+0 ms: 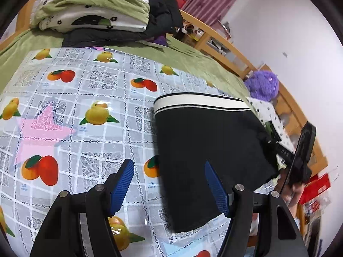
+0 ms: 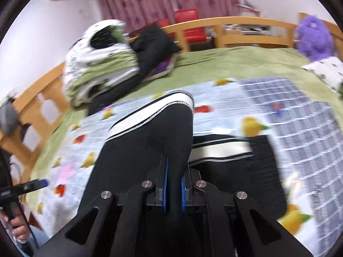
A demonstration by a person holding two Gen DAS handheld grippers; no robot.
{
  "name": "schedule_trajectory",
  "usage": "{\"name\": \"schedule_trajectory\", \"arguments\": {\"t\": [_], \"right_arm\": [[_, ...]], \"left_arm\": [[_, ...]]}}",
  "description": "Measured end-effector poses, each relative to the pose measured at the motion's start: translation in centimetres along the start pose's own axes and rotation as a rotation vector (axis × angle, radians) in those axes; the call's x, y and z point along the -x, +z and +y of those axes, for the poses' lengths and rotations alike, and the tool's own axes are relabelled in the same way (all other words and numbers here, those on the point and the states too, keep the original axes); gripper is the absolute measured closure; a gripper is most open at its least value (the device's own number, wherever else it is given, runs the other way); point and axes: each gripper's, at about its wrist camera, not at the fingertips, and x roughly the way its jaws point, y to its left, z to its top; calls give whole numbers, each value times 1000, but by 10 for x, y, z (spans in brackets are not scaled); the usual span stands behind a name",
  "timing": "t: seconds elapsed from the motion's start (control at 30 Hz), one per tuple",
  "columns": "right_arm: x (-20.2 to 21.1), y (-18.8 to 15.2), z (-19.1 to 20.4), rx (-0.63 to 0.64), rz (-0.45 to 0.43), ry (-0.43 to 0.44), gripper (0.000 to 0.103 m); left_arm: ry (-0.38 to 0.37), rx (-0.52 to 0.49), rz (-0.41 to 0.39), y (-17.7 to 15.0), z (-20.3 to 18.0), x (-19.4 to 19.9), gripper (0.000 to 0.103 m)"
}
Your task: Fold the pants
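Black pants (image 1: 205,150) with a white, black-striped waistband (image 1: 199,103) lie on the fruit-print tablecloth (image 1: 85,98). My left gripper (image 1: 169,184) is open above the cloth, its right pad over the pants' near edge, holding nothing. My right gripper (image 2: 174,184) is shut on a fold of the black pants (image 2: 154,141) and lifts it, so the waistband (image 2: 154,111) hangs raised over a second striped layer (image 2: 223,150) lying flat. The right gripper also shows at the right edge of the left wrist view (image 1: 300,158).
The tablecloth covers a green bed sheet (image 1: 193,60). Folded bedding (image 1: 92,8) and dark clothes (image 1: 165,15) are stacked at the far end. A wooden bed rail (image 2: 235,30) runs behind. A purple plush toy (image 1: 262,84) and a spotted pillow (image 2: 325,70) sit at the right.
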Motion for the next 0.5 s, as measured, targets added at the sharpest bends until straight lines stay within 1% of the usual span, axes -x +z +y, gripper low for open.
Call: {"name": "schedule_trajectory", "arguments": {"t": [0.07,0.17,0.2,0.23,0.3,0.37,0.43,0.47,0.5], "right_arm": [[-2,0,-31,-34,2,-34,94],[-30,-12,-73,-115,85,-94,93],[-39,-18,-83,-134,104,-99,91],[-46,-25,-90,-143,113,-104,84],[-44,-30,-96,-143,97,-87,82],[-28,-27,-93,-133,87,-116,79],[-1,-31,-86,-111,8,-124,79],[16,-36,-80,-91,-36,-102,79],[26,-41,-75,-75,-54,-68,79]], "left_arm": [[23,-33,4,-4,-7,-4,37],[46,-70,16,-9,-17,-12,37],[46,-76,25,-11,-20,-15,37],[46,-80,31,-13,-22,-18,37],[59,-99,40,-17,-27,-22,37],[82,-130,36,-20,-33,-23,37],[95,-153,33,-22,-38,-22,37],[100,-168,30,-23,-41,-21,37],[107,-178,26,-24,-44,-20,37]]}}
